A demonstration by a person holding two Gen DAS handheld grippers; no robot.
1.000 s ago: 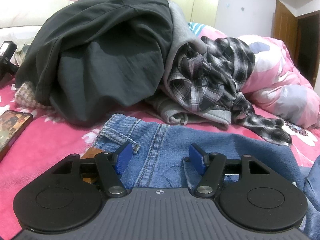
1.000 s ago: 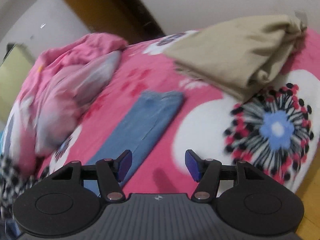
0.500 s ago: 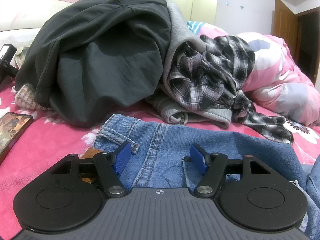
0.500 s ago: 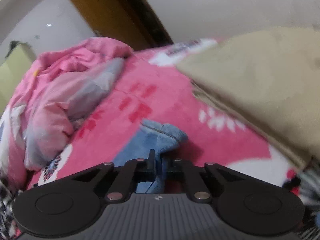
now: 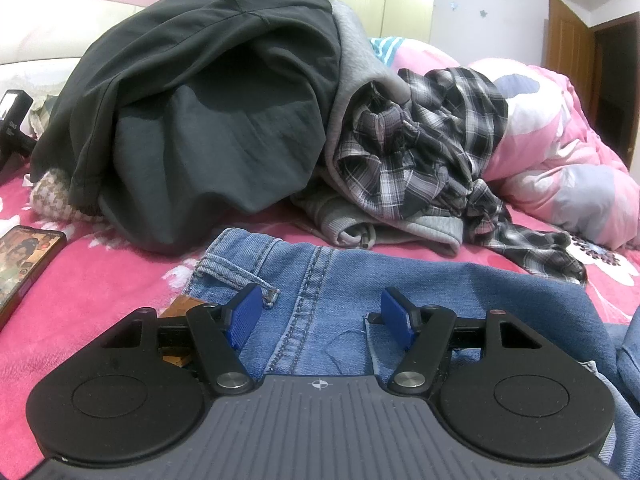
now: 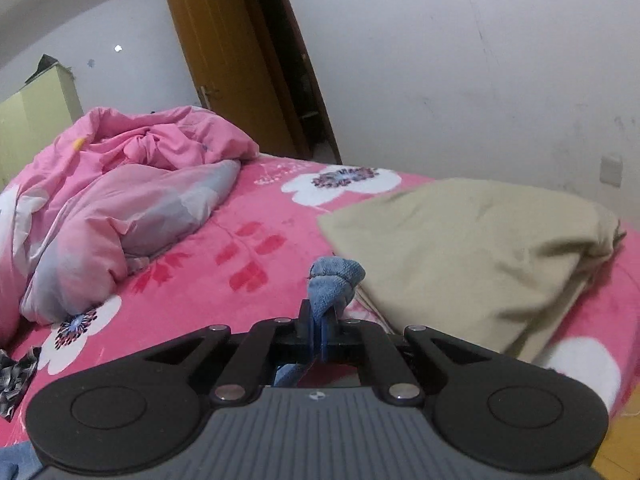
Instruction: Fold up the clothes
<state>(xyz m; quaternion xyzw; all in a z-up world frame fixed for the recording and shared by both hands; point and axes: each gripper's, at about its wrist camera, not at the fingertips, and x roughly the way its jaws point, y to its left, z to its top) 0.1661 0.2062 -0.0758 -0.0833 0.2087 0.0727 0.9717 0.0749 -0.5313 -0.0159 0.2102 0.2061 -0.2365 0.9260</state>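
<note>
Left wrist view: the left gripper (image 5: 322,318) stood open over the waistband of the jeans (image 5: 400,280), whose brown label (image 5: 180,307), unreadable, lay beside its left finger. The right gripper (image 6: 318,334) was clamped on a jeans leg end (image 6: 334,280).

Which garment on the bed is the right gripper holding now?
The blue denim jeans: the right gripper is clamped on a bunched end of them. The folded beige garment beside it lies untouched.
</note>
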